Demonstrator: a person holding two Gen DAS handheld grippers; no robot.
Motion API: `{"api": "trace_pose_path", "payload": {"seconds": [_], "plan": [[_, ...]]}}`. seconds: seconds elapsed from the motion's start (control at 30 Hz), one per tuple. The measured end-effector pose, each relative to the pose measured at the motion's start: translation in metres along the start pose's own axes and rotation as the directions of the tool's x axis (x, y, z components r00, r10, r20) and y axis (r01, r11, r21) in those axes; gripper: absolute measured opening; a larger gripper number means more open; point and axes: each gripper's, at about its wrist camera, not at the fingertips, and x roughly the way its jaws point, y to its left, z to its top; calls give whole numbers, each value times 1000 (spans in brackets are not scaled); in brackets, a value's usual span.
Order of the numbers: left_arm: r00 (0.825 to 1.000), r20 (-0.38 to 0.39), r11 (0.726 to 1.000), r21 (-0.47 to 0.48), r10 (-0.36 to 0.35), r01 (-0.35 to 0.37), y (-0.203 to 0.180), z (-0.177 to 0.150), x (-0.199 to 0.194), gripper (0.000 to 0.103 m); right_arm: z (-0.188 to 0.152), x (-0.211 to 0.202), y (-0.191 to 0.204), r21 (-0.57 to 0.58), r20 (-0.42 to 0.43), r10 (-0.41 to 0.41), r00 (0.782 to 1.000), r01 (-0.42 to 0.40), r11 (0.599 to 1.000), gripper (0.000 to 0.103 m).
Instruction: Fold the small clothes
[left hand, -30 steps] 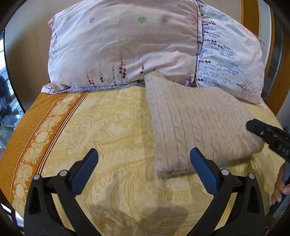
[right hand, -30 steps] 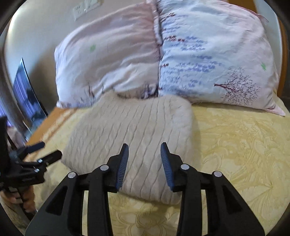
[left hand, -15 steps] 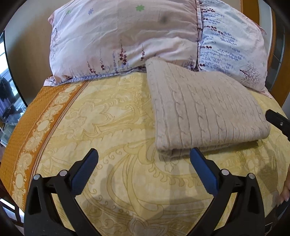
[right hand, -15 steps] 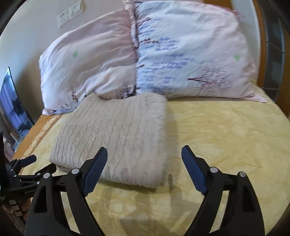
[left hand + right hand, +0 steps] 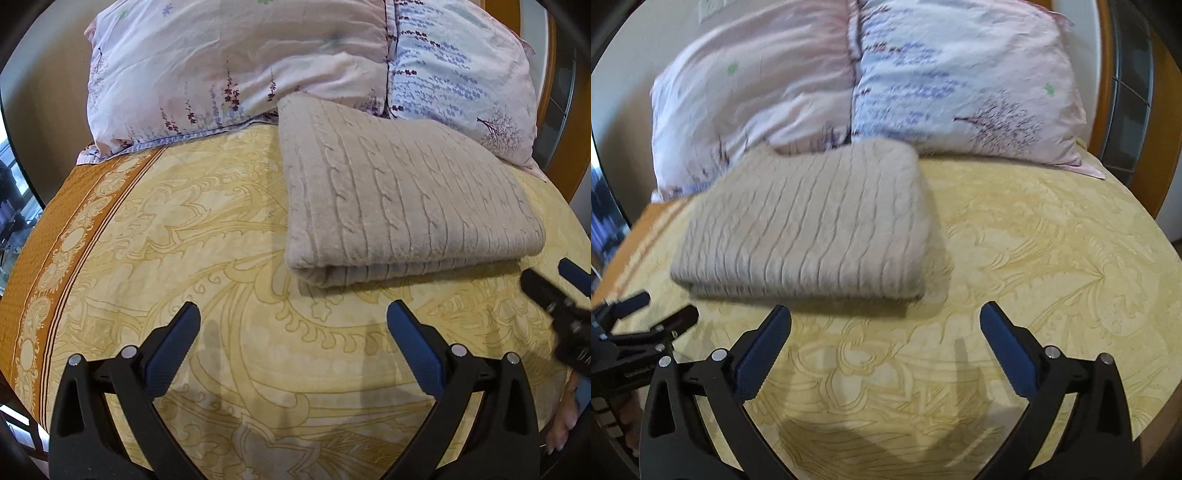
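Note:
A folded beige cable-knit sweater [image 5: 402, 199] lies flat on the yellow patterned bedspread [image 5: 184, 236], its far edge against the pillows. It also shows in the right wrist view [image 5: 812, 225]. My left gripper [image 5: 293, 317] is open and empty, hovering over the bedspread just in front of the sweater's near edge. My right gripper [image 5: 884, 317] is open and empty, also in front of the sweater, toward its right corner. The right gripper shows at the left view's right edge [image 5: 561, 295]; the left gripper shows at the right view's left edge [image 5: 646, 314].
Two floral pillows [image 5: 236, 62] [image 5: 461, 70] lean against the headboard behind the sweater. An orange border [image 5: 48, 229] runs along the bed's left side. A wooden bed frame [image 5: 1167, 110] stands at the right.
Both grippers have pulled back from the sweater toward the foot of the bed. The right gripper has opened wide from a nearly shut position over the sweater.

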Motion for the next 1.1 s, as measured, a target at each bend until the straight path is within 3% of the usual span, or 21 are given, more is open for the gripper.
{"api": "trace_pose_path", "payload": {"seconds": [0.53,1.1], "plan": [[999,-54,1000,5,-9,9,-4,-4,13,101,-3,24,9,-41,-124,-43,991,39,998,102],[1000,-24,1000,10,-16,17,-3,-7,13,101,-3,26,7,-19,-119,-41,992,39,999,102]]}}
